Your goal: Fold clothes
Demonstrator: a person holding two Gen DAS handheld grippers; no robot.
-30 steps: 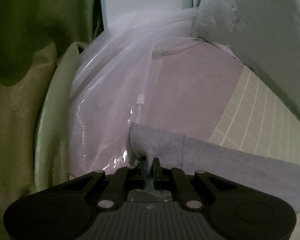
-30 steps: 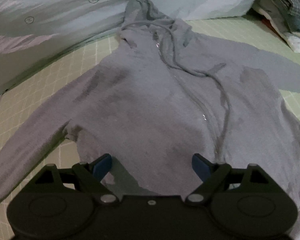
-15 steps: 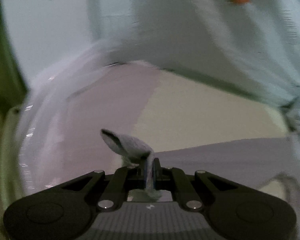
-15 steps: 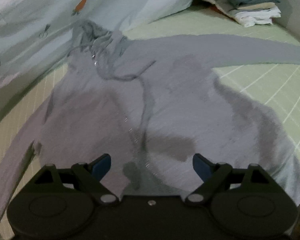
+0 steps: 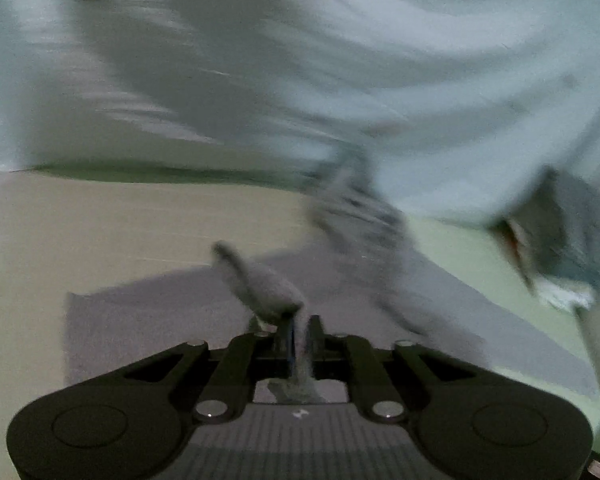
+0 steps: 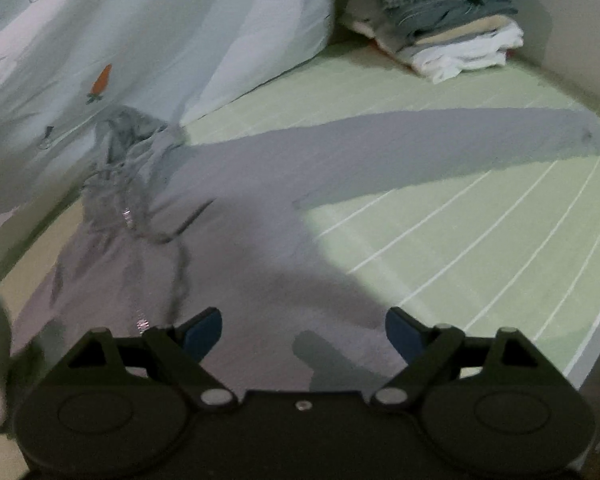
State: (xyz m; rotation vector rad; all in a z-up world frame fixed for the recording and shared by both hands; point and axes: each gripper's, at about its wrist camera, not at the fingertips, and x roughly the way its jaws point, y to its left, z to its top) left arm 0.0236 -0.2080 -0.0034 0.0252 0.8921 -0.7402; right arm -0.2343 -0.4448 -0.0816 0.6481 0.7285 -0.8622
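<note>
A grey zip hoodie (image 6: pixel 228 280) lies flat on the green checked sheet (image 6: pixel 480 240), hood (image 6: pixel 128 132) toward the quilt, one sleeve (image 6: pixel 420 144) stretched out to the right. My right gripper (image 6: pixel 304 328) hovers open over the hoodie's lower body with nothing between its fingers. In the blurred left wrist view, my left gripper (image 5: pixel 300 324) has the other sleeve's cuff (image 5: pixel 260 284) between its jaws, which are opening. The cuff sticks up above the hoodie body (image 5: pixel 160 308).
A pale blue quilt (image 6: pixel 160 40) with a carrot print is bunched along the far side, touching the hood. A stack of folded clothes (image 6: pixel 452 28) sits at the far right corner by the wall. Bare sheet lies right of the hoodie.
My left gripper swung the cuff from the bed's edge by the curtain over onto the hoodie body. The right gripper shifted right along the hem, staying open.
</note>
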